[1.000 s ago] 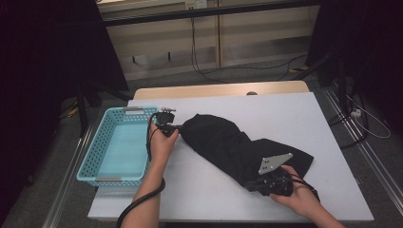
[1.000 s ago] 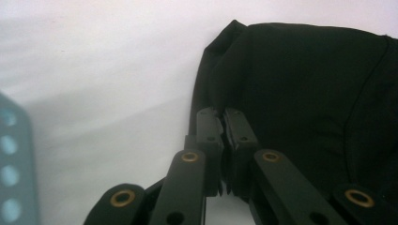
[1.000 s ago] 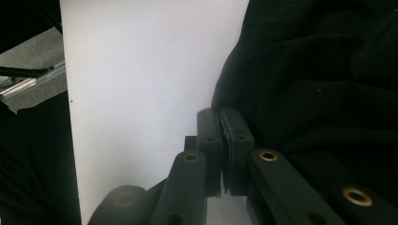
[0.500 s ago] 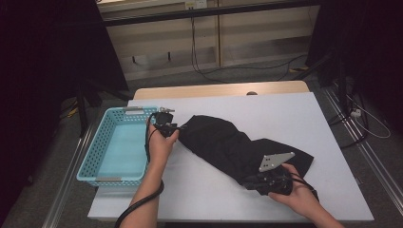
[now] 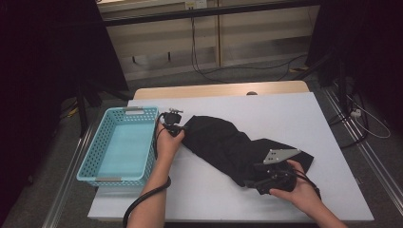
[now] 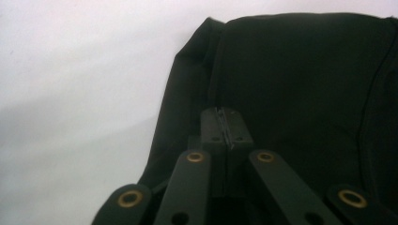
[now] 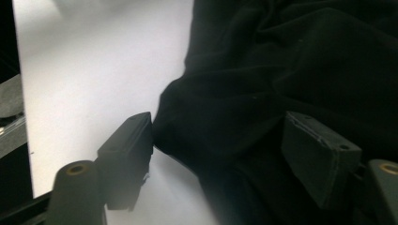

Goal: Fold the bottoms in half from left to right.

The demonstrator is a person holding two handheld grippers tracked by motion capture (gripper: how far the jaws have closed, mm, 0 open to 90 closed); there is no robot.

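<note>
With the left claw [image 6: 226, 127] clamping the black garment [image 5: 228, 142] and the right claw's [image 7: 220, 150] jaws having just been opening around its fold, both should be lifting evenly toward the basket [image 5: 119, 147].

I read this as a lab: white worktable [image 5: 285, 114] on a railed frame, loose cables [image 5: 209, 71] on the floor, dark curtains [image 5: 47, 71] upper left.

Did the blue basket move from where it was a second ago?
No. The blue basket sits at the same spot by the left edge of the white table, beside the black cloth.
</note>
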